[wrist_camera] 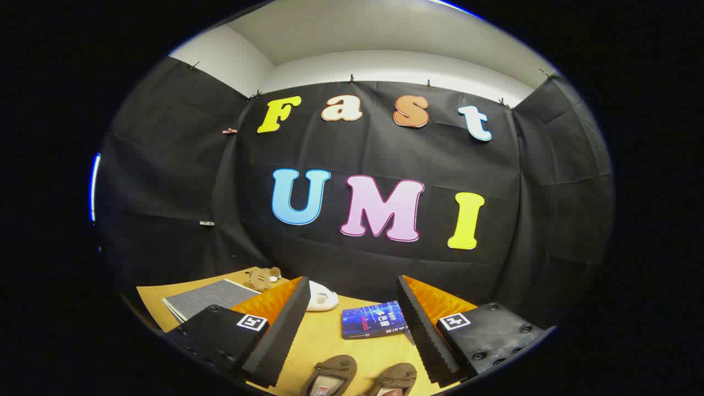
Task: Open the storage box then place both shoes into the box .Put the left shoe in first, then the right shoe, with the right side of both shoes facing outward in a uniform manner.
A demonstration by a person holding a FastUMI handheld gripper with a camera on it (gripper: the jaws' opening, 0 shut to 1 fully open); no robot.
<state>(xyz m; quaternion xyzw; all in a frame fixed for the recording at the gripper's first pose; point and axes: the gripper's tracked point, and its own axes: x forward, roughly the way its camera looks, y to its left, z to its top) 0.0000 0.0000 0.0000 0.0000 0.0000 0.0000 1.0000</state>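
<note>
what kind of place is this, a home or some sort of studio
Probably a staged recording booth, not a home: black cloth walls are clipped around a wooden table holding props, two brown shoes, a blue book. The gripper is open above them.

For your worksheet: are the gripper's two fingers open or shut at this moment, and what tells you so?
Open. The gripper has its fingers spread wide apart, gripping nothing; the table and two brown shoes show in the gap.
</note>
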